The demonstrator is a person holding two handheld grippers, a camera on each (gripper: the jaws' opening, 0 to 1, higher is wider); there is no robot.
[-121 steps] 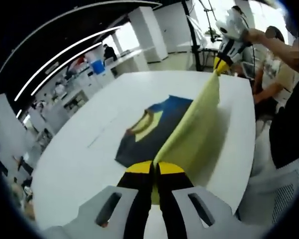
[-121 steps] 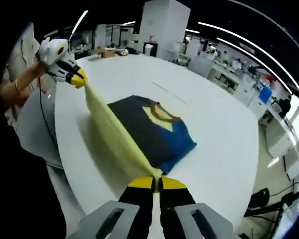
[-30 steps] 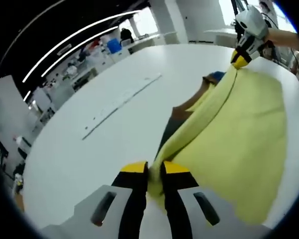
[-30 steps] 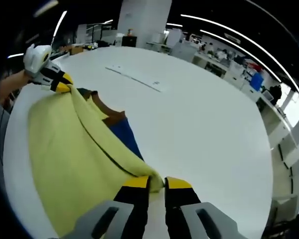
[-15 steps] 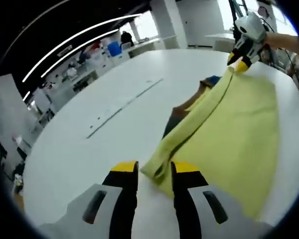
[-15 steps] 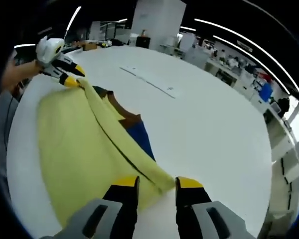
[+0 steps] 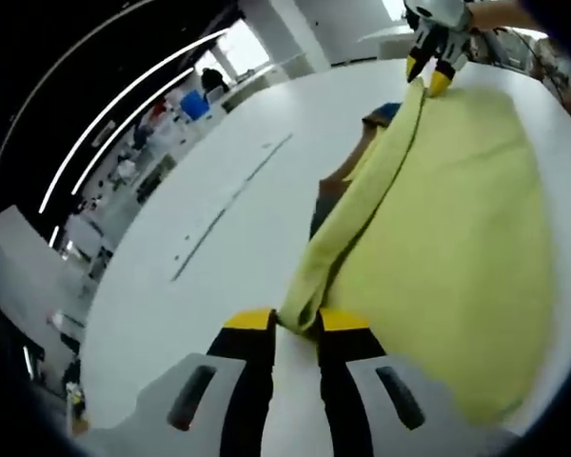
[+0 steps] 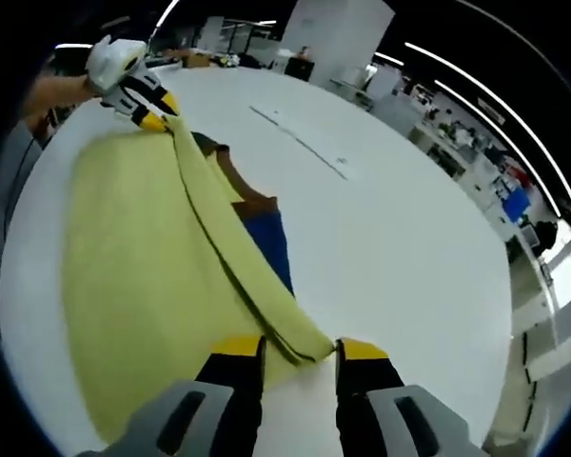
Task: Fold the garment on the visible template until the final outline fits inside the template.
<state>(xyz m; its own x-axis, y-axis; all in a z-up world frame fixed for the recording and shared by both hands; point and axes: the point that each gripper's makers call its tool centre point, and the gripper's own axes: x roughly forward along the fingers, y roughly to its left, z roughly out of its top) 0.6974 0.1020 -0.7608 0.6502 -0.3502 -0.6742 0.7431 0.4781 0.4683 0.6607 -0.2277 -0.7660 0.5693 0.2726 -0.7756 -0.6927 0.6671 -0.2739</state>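
Lies across the near side of a white table (image 7: 152, 276) in an open-plan office: a yellow garment (image 7: 447, 219), doubled over on itself so that only a strip of blue panel (image 8: 269, 249) and a brown collar (image 8: 236, 187) peeks out past the long rolled fold edge (image 7: 366, 195).

Brackets one end of that fold edge with the left gripper (image 7: 297, 321), jaws set narrowly apart and the cloth corner sitting between the yellow tips. Cannot say whether pinching or merely straddling.

Stands over the other end with the right gripper (image 8: 300, 350), jaws spread wide, corner lying loose on the table between them. Judged a release after laying the fold flat.

Keeps both tools at opposite ends, probably so that the edge lands straight and taut.

Runs beyond the garment, well apart from it: a thin marked strip (image 7: 228, 195) on the tabletop. Suggests further folding ahead, the outline looking broad for now.
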